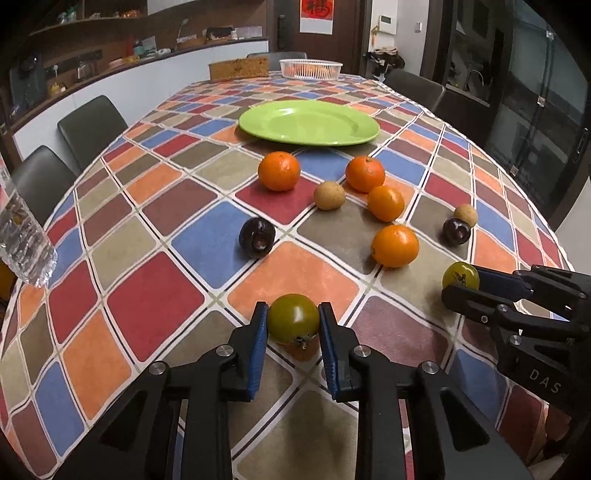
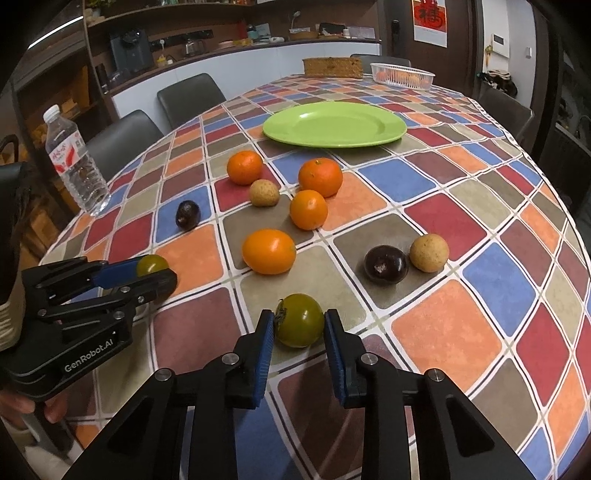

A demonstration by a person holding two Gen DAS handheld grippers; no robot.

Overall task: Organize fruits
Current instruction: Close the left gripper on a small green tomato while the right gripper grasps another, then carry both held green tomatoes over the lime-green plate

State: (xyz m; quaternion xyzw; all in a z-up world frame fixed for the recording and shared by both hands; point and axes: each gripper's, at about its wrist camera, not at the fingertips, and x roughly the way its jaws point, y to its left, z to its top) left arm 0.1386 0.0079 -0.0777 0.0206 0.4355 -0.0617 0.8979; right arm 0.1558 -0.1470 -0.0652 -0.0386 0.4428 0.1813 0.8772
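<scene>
Oranges [image 1: 279, 171] x4, dark plums [image 1: 257, 237] x2, each tool [image 1: 293, 320] [image 2: 299, 320] clamped on 1 green tomato [image 1: 293, 317]

A table [image 2: 461, 221] under a chequered cloth of red, blue, orange and tan fills the room. Dark chairs [image 2: 190, 96] line its far side. Behind runs a white counter [image 2: 236, 62] below wooden shelves [image 1: 110, 22] (cluttered), beside a dark door [image 1: 284, 26] and a red hanging [image 2: 429, 18].
</scene>
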